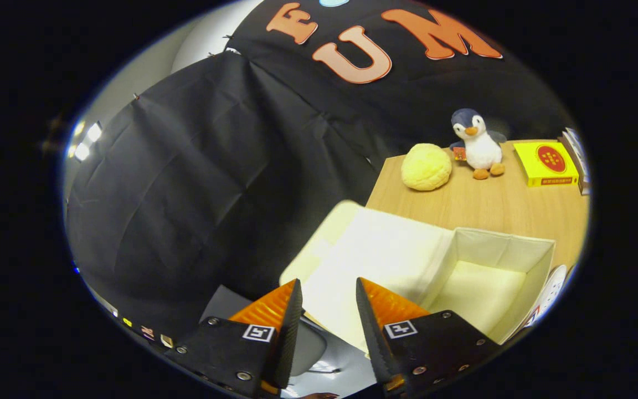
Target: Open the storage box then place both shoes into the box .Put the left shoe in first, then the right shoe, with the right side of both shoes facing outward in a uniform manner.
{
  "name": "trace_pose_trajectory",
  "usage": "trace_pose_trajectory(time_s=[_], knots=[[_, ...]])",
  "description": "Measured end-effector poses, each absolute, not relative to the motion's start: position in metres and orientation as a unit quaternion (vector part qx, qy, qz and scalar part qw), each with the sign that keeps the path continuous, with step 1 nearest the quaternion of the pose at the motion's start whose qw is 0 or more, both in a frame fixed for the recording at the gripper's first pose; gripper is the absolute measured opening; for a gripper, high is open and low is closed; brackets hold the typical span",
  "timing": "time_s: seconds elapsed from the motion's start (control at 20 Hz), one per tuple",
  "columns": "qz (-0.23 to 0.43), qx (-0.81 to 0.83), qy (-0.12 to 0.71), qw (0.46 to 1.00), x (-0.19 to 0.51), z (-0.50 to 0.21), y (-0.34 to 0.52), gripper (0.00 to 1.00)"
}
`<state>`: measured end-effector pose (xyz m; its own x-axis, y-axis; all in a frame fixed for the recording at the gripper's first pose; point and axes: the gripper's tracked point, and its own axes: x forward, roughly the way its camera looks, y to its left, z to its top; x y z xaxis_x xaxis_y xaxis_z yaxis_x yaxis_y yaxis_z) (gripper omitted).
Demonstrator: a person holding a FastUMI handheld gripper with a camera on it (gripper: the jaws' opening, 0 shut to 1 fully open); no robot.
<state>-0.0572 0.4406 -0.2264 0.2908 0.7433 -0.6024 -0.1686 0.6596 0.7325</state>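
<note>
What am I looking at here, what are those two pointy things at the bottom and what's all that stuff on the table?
Those are the two fingers of a handheld gripper; the camera rides on it, looking forward. The fingers are open and hold nothing. Just beyond them sits a pale storage box on a wooden table, its lid flipped open and its inside empty. Farther back are a yellow round plush, a toy penguin and a yellow carton.

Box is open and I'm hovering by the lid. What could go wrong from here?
1. The lid hangs past the table edge just ahead of the open gripper; a bump might drag the storage box off.
2. The box walls look soft, so a shoe could catch on one and fold it inward.
</note>
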Motion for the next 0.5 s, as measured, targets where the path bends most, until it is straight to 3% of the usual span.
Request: trace_pose_trajectory(time_s=[0.35, 0.5], knots=[[0.266, 0.204, 0.492, 0.804, -0.067, -0.252, 0.347, 0.86], [0.234, 0.190, 0.472, 0.828, -0.065, -0.264, 0.302, 0.92]])
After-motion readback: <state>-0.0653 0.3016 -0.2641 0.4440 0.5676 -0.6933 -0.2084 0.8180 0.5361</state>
